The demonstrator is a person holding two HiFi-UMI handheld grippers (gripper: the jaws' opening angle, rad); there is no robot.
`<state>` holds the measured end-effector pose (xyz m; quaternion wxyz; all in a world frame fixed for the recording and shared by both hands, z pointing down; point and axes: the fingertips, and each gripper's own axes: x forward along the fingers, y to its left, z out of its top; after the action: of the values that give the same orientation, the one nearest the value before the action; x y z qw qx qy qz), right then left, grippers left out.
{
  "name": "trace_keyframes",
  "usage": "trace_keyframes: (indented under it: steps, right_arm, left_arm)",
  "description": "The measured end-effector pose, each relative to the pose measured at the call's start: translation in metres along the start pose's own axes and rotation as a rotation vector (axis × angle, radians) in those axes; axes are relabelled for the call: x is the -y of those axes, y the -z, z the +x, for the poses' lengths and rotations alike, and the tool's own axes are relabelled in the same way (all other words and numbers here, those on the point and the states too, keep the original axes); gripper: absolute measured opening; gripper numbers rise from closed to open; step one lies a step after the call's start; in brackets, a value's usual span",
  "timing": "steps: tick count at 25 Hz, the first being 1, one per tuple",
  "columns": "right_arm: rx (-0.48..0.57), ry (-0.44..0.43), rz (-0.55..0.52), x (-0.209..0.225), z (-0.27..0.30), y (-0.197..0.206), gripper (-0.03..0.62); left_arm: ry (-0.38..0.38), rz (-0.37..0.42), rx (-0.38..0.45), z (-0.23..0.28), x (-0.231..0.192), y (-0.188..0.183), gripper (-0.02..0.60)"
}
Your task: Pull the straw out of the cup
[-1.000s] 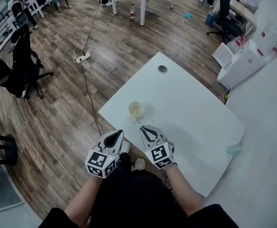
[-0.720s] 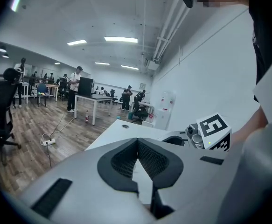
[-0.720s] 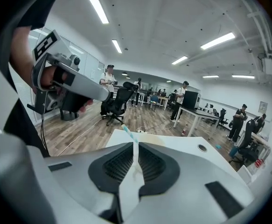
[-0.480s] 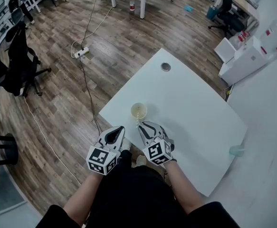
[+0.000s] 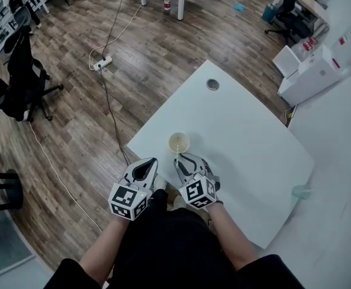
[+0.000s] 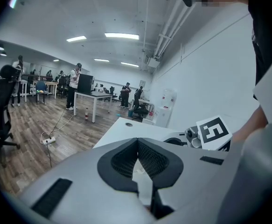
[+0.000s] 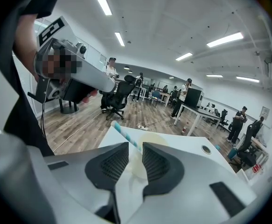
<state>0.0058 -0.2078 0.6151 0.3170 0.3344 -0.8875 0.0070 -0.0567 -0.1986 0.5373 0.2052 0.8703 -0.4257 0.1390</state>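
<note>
Wood planks cover the floor [image 5: 73, 131] of a big office room with long ceiling lights. A white table [image 5: 253, 149] stands on it at an angle, with a round cable hole [image 5: 212, 84] near its far corner. A black chair [image 5: 18, 71] stands at the left, a power strip [image 5: 103, 63] with its cable lies on the planks, and a bottle [image 5: 167, 5] stands by another table far behind. Some people stand far away.

The cup [image 5: 179, 142] stands on the table near its left edge, just ahead of the right gripper [image 5: 184, 159]. The straw [image 5: 177, 157], striped white and teal, leans out of the cup toward that gripper. In the right gripper view its jaws stand a little apart, and the straw passes at the gap by their tips, not clamped. The left gripper [image 5: 148, 162] is held beside the table edge, over the floor; its jaw tips meet and hold nothing.
</note>
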Motion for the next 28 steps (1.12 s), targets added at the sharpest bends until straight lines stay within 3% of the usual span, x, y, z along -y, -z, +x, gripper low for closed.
trace_keyframes:
  steps: [15, 28]
  right_arm:
    - [0.030, 0.065, 0.023, 0.008, 0.000, -0.009, 0.043]
    - [0.139, 0.151, 0.163, 0.035, -0.038, -0.024, 0.040]
  left_arm:
    - [0.015, 0.013, -0.001, 0.000, -0.013, -0.005, 0.014]
    - [0.032, 0.028, 0.023, 0.005, 0.001, -0.014, 0.014]
